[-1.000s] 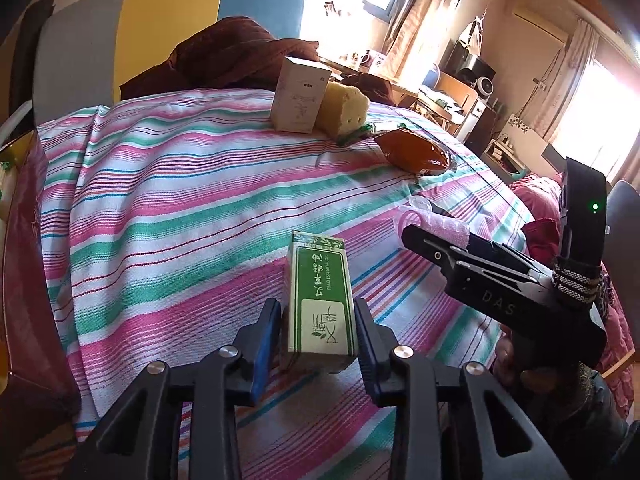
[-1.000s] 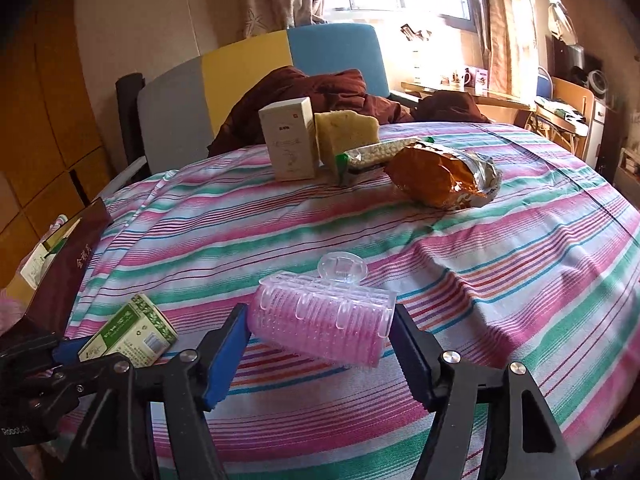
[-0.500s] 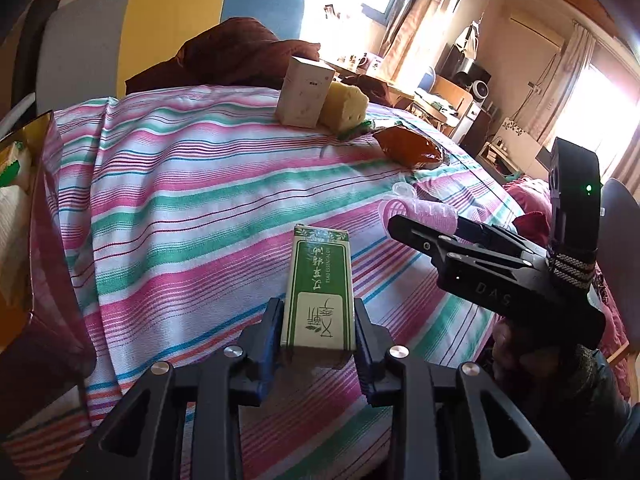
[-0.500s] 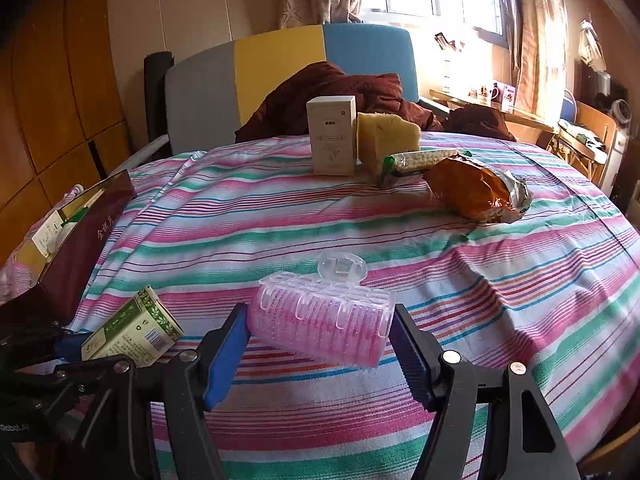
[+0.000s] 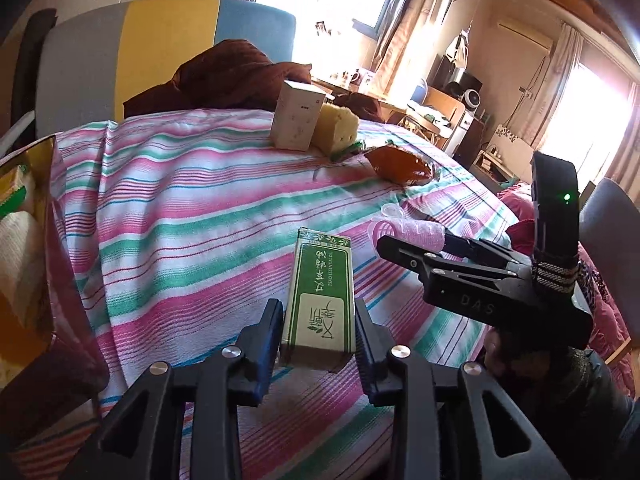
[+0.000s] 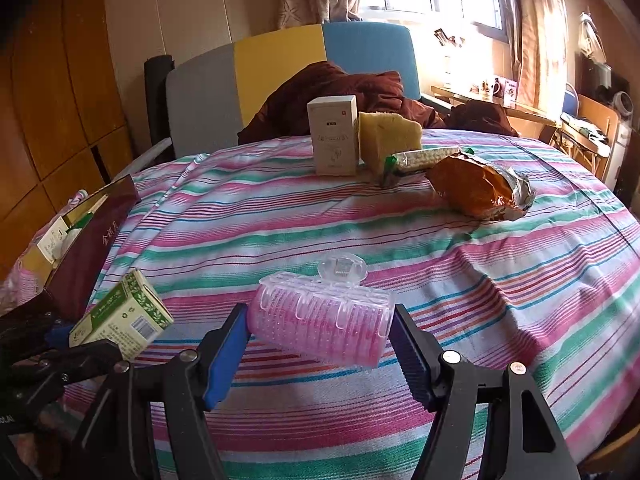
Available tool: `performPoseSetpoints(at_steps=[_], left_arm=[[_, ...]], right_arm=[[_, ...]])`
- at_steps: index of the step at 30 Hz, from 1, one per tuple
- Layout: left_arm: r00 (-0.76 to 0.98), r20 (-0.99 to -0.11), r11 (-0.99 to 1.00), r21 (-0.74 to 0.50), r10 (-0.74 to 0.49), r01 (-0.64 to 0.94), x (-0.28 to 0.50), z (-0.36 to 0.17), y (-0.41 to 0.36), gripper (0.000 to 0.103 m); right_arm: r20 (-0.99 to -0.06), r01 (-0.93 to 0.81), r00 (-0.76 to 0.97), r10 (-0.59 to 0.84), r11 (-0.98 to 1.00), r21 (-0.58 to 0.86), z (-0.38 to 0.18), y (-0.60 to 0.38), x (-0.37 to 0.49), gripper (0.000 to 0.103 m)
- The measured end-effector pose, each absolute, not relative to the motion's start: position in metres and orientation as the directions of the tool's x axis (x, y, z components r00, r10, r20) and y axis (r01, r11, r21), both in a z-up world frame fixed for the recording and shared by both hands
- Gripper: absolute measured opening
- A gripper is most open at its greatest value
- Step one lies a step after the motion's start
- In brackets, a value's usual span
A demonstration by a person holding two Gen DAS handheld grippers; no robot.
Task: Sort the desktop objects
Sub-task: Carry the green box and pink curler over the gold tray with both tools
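My left gripper is shut on a green and white carton, held above the striped tablecloth. In the right wrist view the same carton shows at the lower left. My right gripper is shut on a pink hair roller with a clear clip, lifted off the cloth. That roller also appears in the left wrist view, ahead of the right gripper's black body. At the far side stand a white box, a yellow sponge, a cracker pack and an orange snack bag.
A dark red open box holding several items sits at the table's left edge; its gold inside shows in the left wrist view. A chair with a grey, yellow and blue back carries a maroon garment behind the table.
Left gripper has closed on the green carton and lifted it, drawing back toward the left edge; the red box has come into view. Right gripper keeps the roller and has risen slightly.
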State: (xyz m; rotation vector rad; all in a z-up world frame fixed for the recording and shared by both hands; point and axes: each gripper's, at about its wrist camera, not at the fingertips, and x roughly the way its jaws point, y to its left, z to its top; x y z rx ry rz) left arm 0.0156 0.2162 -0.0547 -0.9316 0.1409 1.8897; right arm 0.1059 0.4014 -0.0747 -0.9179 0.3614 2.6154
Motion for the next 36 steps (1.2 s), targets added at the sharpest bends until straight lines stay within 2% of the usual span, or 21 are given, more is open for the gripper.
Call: performPoseSetpoints(at_steps=[9, 17, 27, 36], left_arm=[[-0.335, -0.581, -0.589, -0.325, 0.742, -0.74, -0.003, -0.017, 0.147, 0.034], [-0.54, -0.548, -0.757, -0.323, 0.639, -0.568, -0.058, 0.002, 0.059, 0.034], [-0.6, -0.596, -0.843, -0.316, 0.534, -0.436, -0.115, -0.014, 0.019, 0.034], [-0.594, -0.615, -0.854, -0.334, 0.518, -0.399, -0.139, -0.026, 0.01, 0.035]], right_arm=[[-0.6, -0.279, -0.787, 0.143, -0.95, 0.141, -0.047, 0.37, 0.078, 0.07], [-0.553, -0.072, -0.833, 0.009, -0.993, 0.093, -0.014, 0.305, 0.024, 0.07], [-0.57, 0.126, -0.811, -0.132, -0.991, 0.051, 0.002, 0.237, -0.062, 0.07], [-0.627, 0.189, -0.751, -0.205, -0.978, 0.093, -0.002, 0.217, -0.143, 0.07]])
